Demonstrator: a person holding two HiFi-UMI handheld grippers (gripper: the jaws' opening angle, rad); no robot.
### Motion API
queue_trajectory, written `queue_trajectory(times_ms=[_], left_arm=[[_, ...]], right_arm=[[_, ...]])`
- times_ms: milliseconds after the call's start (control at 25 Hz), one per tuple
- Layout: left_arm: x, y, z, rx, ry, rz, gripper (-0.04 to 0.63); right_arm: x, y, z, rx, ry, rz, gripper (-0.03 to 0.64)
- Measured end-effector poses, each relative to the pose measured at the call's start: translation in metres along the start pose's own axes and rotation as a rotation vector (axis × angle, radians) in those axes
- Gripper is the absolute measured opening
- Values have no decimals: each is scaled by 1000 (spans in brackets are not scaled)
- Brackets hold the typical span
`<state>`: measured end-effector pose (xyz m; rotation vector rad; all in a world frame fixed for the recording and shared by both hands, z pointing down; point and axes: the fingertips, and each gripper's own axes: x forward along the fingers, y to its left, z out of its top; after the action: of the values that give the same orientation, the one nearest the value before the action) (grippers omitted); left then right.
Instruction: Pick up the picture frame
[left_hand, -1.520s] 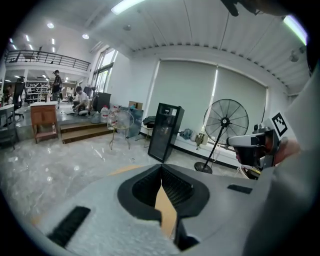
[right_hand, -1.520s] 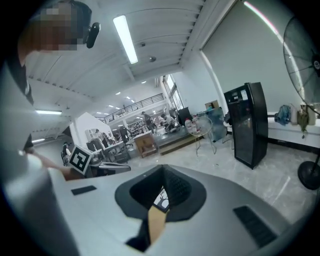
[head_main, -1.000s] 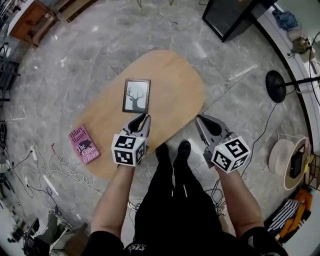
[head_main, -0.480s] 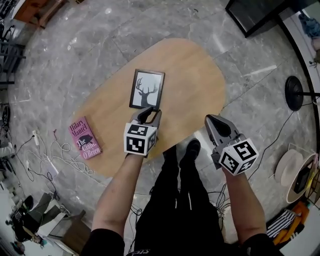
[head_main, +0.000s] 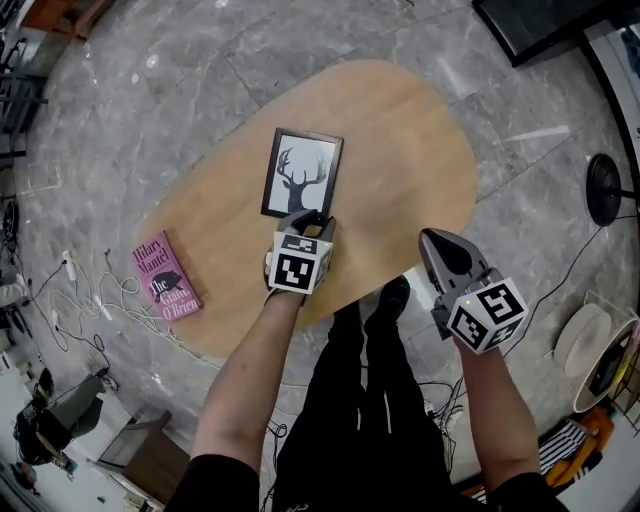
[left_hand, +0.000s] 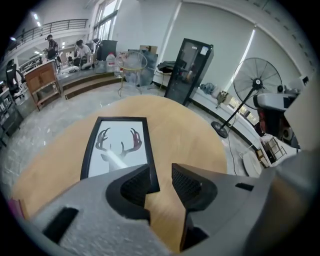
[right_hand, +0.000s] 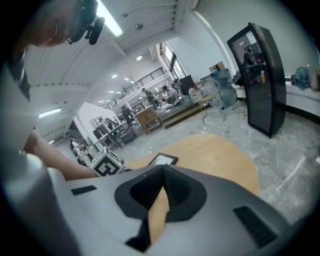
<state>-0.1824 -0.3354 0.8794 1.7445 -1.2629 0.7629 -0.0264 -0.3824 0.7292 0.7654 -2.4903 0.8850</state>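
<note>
Head view: picture frame (head_main: 302, 173) with a stag print, flat on the wooden tabletop (head_main: 420, 130). Left gripper (head_main: 310, 222) at its near edge, right gripper (head_main: 447, 250) off the tabletop. Pink book (head_main: 165, 276) lettered "Hilary Mantel, The Giant, O'Brien".

Left gripper view: jaws spread, just been opening, pinching nothing. Frame's near corner hidden behind one jaw.

Right gripper view: jaws pressed together, empty. Frame small, partly cut off.

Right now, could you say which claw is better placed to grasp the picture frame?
Left: the left claw has just been opening, empty, at the picture frame's near edge; the right claw is shut, farther off.
</note>
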Motion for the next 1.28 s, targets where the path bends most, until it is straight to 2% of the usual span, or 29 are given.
queue_trajectory(times_ms=[320, 520, 680, 880, 1080, 1280], left_arm=[[37, 7, -23, 47, 85, 7, 147], [51, 12, -31, 41, 141, 36, 150], [54, 18, -34, 88, 159, 80, 106], [47, 1, -51, 91, 169, 39, 80], [50, -5, -60, 204, 214, 88, 94], [52, -1, -57, 155, 211, 87, 83]], right_arm=[[4, -10, -16, 11, 23, -7, 5], [2, -13, -21, 15, 27, -12, 6], [0, -14, -26, 25, 24, -16, 5], [-6, -10, -28, 20, 24, -2, 6], [-12, -11, -36, 22, 33, -3, 5], [-13, -6, -45, 18, 45, 3, 6]])
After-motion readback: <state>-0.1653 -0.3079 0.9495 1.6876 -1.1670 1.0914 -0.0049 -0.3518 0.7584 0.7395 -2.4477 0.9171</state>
